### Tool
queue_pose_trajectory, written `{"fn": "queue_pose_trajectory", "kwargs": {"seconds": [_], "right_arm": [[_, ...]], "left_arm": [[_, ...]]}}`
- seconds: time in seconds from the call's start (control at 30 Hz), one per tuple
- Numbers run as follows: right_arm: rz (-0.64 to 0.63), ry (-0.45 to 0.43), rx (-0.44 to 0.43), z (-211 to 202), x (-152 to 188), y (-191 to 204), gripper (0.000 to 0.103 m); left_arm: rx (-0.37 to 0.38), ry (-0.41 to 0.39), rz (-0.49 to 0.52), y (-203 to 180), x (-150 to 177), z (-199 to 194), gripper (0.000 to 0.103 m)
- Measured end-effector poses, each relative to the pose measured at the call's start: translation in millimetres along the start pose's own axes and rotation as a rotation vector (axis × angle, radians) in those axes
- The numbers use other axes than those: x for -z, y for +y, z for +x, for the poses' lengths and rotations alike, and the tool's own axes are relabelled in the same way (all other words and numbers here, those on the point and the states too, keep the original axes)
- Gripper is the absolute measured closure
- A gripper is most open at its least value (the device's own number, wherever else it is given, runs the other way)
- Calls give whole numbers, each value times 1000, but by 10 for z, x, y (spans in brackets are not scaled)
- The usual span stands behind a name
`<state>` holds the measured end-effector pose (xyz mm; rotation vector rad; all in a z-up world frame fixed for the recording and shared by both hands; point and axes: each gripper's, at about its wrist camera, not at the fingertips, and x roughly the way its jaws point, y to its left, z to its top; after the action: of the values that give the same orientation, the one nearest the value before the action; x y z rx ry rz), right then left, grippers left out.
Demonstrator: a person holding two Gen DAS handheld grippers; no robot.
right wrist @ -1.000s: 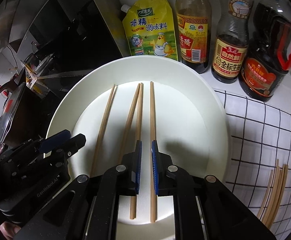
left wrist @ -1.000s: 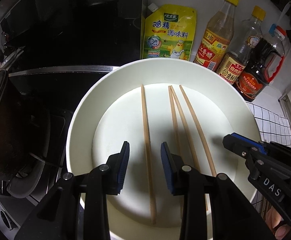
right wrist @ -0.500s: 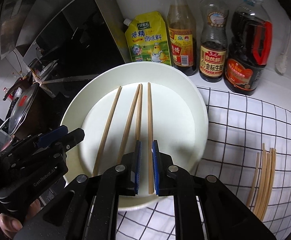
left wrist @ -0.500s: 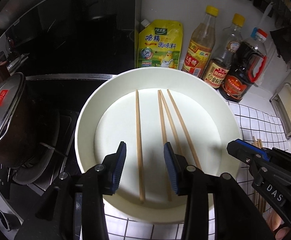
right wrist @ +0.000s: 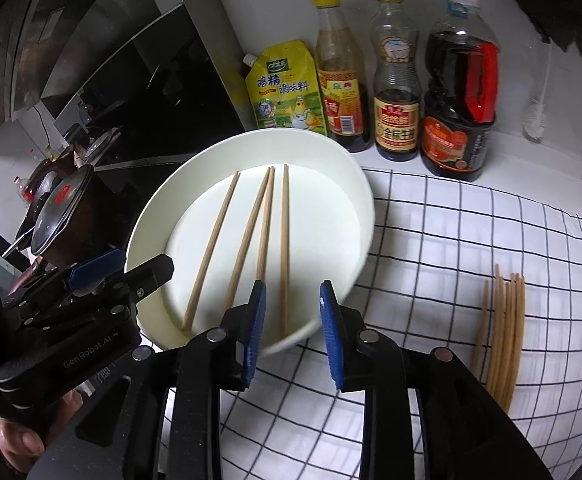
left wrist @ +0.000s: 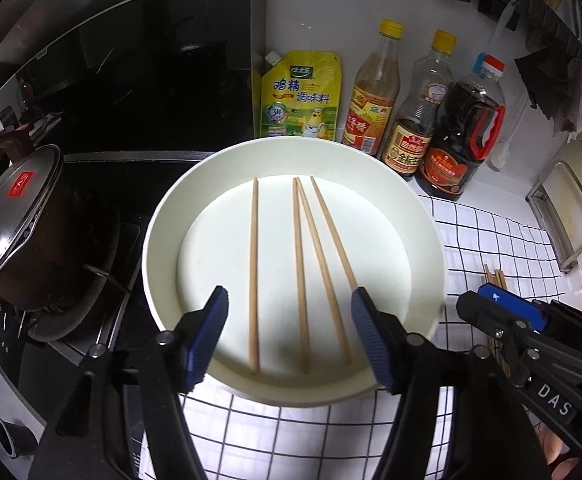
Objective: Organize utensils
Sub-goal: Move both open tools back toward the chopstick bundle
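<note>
1. The left wrist view is aimed steeply down past the left claw [left wrist: 289,336] at the white plate [left wrist: 427,220], seen from close above.
2. The right wrist view is aimed down likewise past the right claw [right wrist: 291,336], from farther right.
3. The plate, the bottles [left wrist: 371,96] and the checked tabletop [left wrist: 503,240] are shared by both views.

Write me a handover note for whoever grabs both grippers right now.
Left gripper: jaws opening, nothing held, above the near side of the white dish.
Right gripper: jaws opening, nothing held, at the dish's near rim.
Done: four chopsticks lie in the dish, roughly parallel, the middle two touching at the far tips.
Left: a bundle of loose chopsticks lies on the checked cloth to the right of the dish, presumably next.
</note>
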<state>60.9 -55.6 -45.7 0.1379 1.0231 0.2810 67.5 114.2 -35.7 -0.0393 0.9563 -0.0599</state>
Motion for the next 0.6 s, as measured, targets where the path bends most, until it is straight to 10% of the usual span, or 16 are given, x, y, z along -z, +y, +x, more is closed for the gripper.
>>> {"fn": "queue_pose_trajectory", "kwargs": {"seconds": [0.6], "right_arm": [[90,0,73,-473,518,-831,61]], "left_arm": [[57,19,66,-745,237,-118,19]]}}
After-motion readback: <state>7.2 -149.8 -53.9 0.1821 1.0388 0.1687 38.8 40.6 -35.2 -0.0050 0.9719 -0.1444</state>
